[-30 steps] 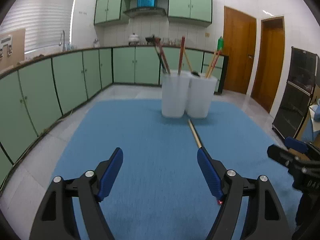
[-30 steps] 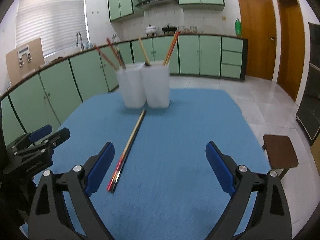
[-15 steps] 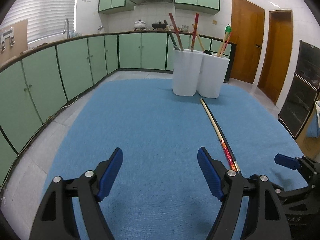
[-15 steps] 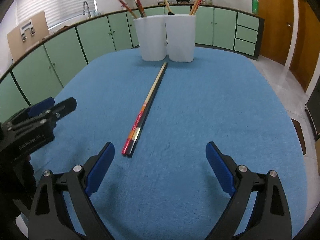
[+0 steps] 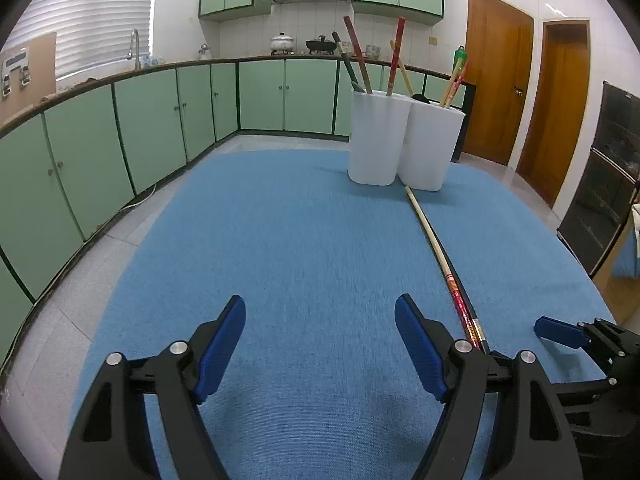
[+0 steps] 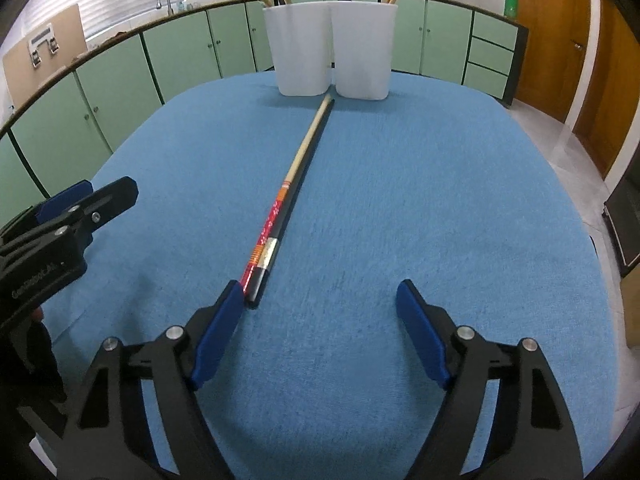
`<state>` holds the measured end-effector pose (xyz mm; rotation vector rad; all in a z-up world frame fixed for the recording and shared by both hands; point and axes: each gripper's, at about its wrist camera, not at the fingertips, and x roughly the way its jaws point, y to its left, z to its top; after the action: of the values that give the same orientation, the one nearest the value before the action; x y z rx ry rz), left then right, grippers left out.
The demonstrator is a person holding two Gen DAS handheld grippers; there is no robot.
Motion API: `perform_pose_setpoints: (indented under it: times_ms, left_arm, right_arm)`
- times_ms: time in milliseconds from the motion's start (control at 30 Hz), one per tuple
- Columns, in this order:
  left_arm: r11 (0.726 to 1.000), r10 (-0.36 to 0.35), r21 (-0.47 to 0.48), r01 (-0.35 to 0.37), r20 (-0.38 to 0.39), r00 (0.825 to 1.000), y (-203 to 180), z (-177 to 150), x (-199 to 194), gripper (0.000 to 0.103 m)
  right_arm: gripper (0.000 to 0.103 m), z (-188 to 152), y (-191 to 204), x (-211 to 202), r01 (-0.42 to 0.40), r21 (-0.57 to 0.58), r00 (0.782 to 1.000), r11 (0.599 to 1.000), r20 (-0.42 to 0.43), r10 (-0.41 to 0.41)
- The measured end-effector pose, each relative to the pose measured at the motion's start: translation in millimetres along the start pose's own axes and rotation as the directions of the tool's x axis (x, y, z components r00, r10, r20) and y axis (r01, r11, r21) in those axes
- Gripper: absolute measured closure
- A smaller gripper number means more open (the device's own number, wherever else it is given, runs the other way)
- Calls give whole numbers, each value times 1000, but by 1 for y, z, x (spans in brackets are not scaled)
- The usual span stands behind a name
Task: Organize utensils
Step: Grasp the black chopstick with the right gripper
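Two chopsticks lie side by side on the blue table cloth (image 6: 400, 200): a red-and-wood chopstick (image 6: 280, 204) and a black chopstick (image 6: 294, 200). They run from near my right gripper toward two white holders (image 6: 300, 48) (image 6: 362, 48) that hold several utensils. My right gripper (image 6: 320, 320) is open and empty, its left fingertip (image 6: 230, 300) beside the chopsticks' near ends. My left gripper (image 5: 320, 332) is open and empty over bare cloth, with the chopsticks (image 5: 448, 276) just to its right. The holders (image 5: 378, 136) (image 5: 430, 144) stand at the far side.
Green kitchen cabinets (image 5: 160, 120) curve round the left and back. Wooden doors (image 5: 496, 76) stand at the right. A dark cabinet (image 5: 600, 176) is at the far right. The tiled floor (image 5: 80, 288) lies beyond the table's left edge.
Both grippers have dropped lower and tilted down toward the table. The right gripper has closed in on the chopsticks' near ends. Both stay open.
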<state>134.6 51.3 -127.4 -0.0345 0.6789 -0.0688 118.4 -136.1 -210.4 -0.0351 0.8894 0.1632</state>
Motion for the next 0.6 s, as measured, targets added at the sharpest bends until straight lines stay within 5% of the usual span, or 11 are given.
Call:
perform_pose_setpoints:
  times_ms: [233, 367, 600]
  left_arm:
    - [1000, -1, -8, 1, -4, 1000, 2, 0, 0, 27]
    - [1000, 1, -10, -1, -6, 1000, 2, -1, 0, 27]
    - [1000, 3, -10, -3, -3, 1000, 3, -2, 0, 27]
  right_arm:
    - [30, -2, -15, -8, 71, 37, 997, 997, 21, -72]
    - [33, -4, -12, -16, -7, 0, 998, 1000, 55, 7]
    - [64, -5, -2, -12, -53, -34, 998, 998, 28, 54]
